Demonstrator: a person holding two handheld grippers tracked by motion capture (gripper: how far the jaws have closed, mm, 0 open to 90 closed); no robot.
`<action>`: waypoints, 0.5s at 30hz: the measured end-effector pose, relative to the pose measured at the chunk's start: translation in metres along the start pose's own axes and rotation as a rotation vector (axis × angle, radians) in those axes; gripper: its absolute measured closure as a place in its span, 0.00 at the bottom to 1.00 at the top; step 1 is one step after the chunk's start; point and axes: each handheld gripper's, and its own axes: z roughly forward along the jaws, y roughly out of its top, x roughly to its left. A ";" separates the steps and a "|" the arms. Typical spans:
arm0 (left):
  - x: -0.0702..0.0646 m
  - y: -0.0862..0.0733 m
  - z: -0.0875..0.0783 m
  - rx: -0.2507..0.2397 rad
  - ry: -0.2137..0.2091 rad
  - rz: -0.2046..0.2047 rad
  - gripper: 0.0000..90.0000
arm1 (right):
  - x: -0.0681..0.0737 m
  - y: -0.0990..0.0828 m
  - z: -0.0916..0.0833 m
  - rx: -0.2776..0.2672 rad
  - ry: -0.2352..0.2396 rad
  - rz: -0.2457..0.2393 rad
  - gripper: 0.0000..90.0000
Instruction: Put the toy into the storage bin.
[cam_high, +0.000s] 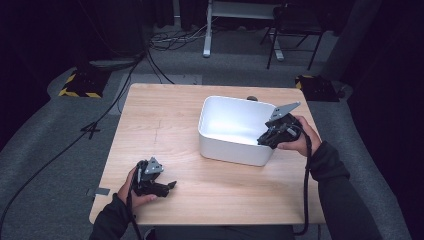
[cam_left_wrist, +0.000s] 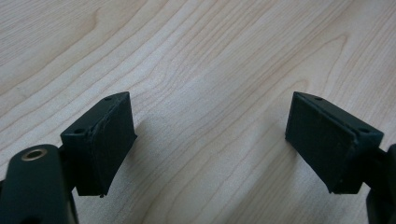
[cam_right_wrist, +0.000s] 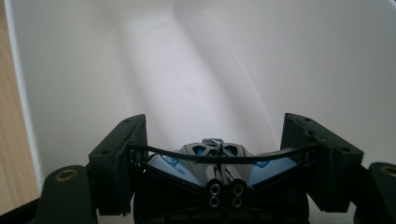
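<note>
My right gripper (cam_high: 270, 137) reaches over the right rim of a white tub (cam_high: 225, 150) and points down into it. In the right gripper view its jaws (cam_right_wrist: 215, 140) hold a black and blue object (cam_right_wrist: 215, 157) with two small metal-ringed holes. A thin black bar of that object spans from pad to pad above the tub's white floor (cam_right_wrist: 196, 70). My left gripper (cam_high: 167, 186) rests low over the wooden table (cam_high: 165, 120) near its front left. It stands open (cam_left_wrist: 210, 126) with only bare wood between its pads.
The tub sits right of the table's middle, near the far edge. A small dark item (cam_high: 252, 98) lies just behind it. On the floor beyond the table are cables (cam_high: 165, 40), a chair (cam_high: 295, 25) and a desk leg (cam_high: 207, 30).
</note>
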 end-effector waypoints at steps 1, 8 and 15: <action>0.000 0.000 0.000 0.000 0.000 0.001 0.18 | 0.000 0.000 0.000 0.006 0.004 0.005 0.27; 0.000 0.000 0.000 0.000 0.000 0.001 0.18 | 0.000 0.001 0.000 0.019 0.003 -0.012 0.27; 0.000 0.000 0.000 0.000 0.000 0.000 0.18 | 0.000 0.000 0.000 0.013 0.014 -0.011 0.27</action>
